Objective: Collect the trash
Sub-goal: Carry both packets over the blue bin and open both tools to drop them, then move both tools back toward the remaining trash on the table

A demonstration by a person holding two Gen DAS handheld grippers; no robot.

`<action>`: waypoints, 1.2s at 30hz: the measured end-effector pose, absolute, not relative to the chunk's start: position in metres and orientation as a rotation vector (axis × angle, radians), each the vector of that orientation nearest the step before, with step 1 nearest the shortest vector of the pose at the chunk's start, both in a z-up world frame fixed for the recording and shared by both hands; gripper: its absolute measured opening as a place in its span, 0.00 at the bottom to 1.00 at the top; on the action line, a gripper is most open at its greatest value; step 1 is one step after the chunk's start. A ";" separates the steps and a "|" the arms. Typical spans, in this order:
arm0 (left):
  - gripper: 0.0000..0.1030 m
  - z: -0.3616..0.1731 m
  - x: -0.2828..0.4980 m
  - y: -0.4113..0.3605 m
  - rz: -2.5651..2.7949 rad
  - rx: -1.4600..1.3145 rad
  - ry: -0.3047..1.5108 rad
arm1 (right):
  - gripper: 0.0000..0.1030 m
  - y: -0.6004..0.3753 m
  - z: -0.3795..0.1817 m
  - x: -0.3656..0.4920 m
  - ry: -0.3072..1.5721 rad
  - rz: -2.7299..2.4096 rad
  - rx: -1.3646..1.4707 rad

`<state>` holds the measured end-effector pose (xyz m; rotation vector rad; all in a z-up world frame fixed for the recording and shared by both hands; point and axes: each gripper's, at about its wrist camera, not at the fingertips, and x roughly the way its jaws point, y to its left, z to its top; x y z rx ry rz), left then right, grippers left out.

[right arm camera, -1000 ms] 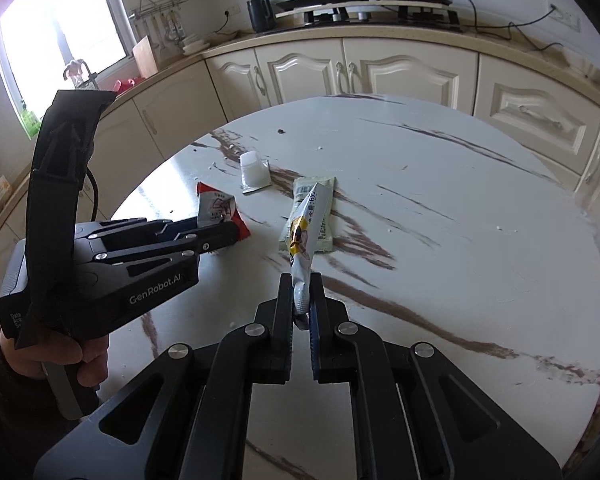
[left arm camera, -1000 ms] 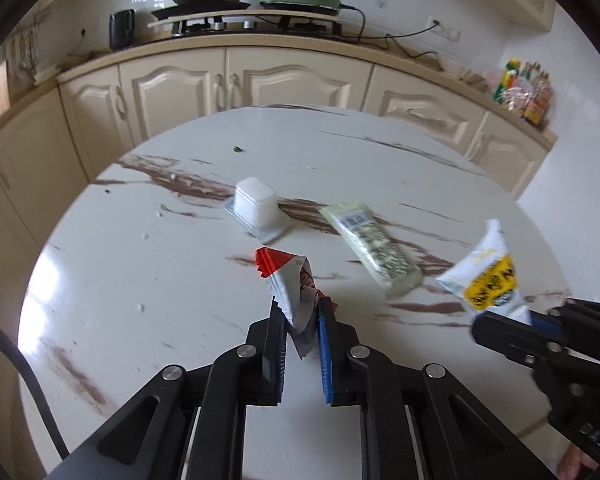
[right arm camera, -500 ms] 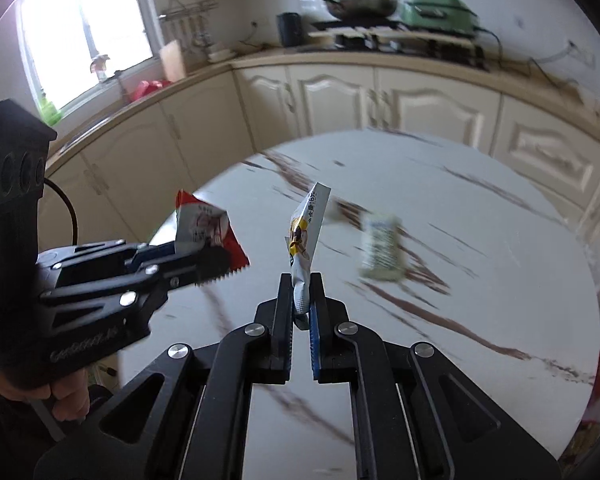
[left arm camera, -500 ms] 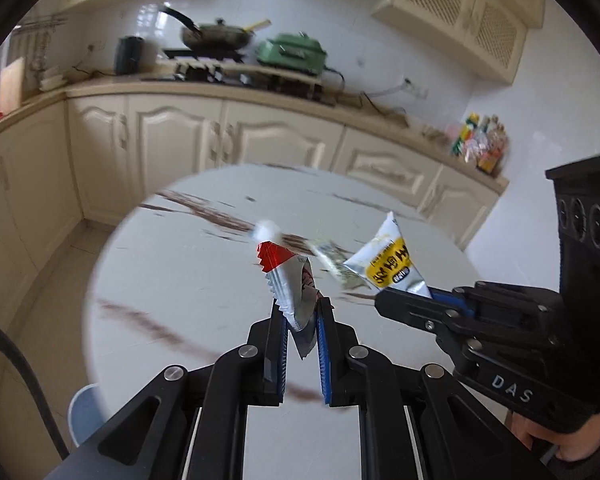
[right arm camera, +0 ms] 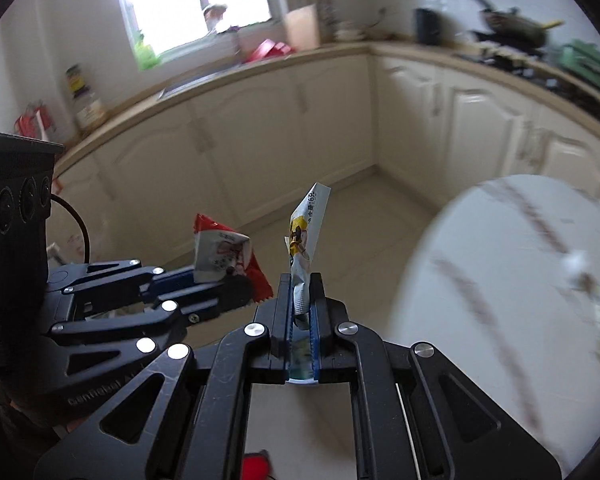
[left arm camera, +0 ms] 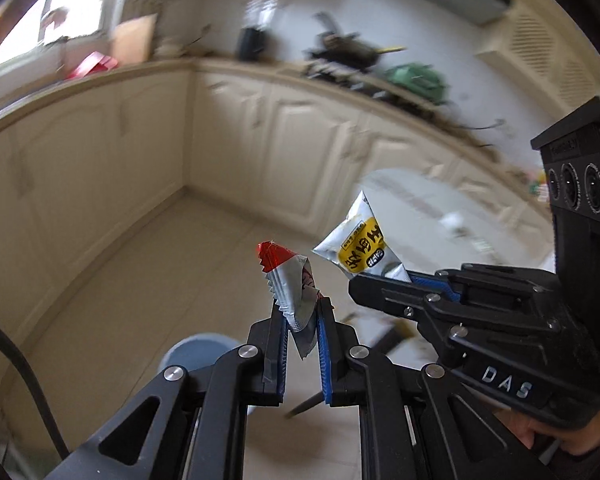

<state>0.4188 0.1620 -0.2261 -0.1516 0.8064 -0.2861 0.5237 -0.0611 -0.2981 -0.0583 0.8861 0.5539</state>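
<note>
My left gripper (left arm camera: pixel 302 312) is shut on a red and silver wrapper (left arm camera: pixel 290 280), held in the air over the kitchen floor. It also shows in the right wrist view (right arm camera: pixel 224 284) with the wrapper (right arm camera: pixel 220 252). My right gripper (right arm camera: pixel 301 292) is shut on a white and yellow sachet (right arm camera: pixel 306 236), which stands upright between the pads. In the left wrist view the right gripper (left arm camera: pixel 384 276) holds the sachet (left arm camera: pixel 360 246) just right of the red wrapper. A blue-grey round bin (left arm camera: pixel 198 354) shows on the floor below my left gripper, partly hidden.
The round marble table (right arm camera: pixel 500 300) lies to the right with trash left on it (right arm camera: pixel 580 268). Cream cabinets (left arm camera: pixel 300 140) run along the walls. A chair leg (left arm camera: pixel 384 334) stands on the tiled floor. A red object (right arm camera: pixel 256 464) shows under my right gripper.
Both grippers have swung left, away from the table and out over the floor, each still holding its wrapper. The view is blurred by the motion.
</note>
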 end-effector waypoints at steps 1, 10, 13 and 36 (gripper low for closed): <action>0.09 -0.233 0.419 0.171 -0.266 -0.151 0.823 | 0.08 -0.044 -0.314 0.531 0.915 0.565 -0.057; 0.09 -0.342 0.451 0.256 -0.136 -0.266 1.075 | 0.09 0.033 -0.462 0.586 1.175 0.582 -0.056; 0.09 -0.374 0.460 0.273 -0.123 -0.297 1.136 | 0.17 0.039 -0.511 0.606 1.253 0.564 -0.044; 0.48 -0.432 0.574 0.255 -0.024 -0.308 1.281 | 0.45 0.009 -0.531 0.637 1.224 0.437 -0.012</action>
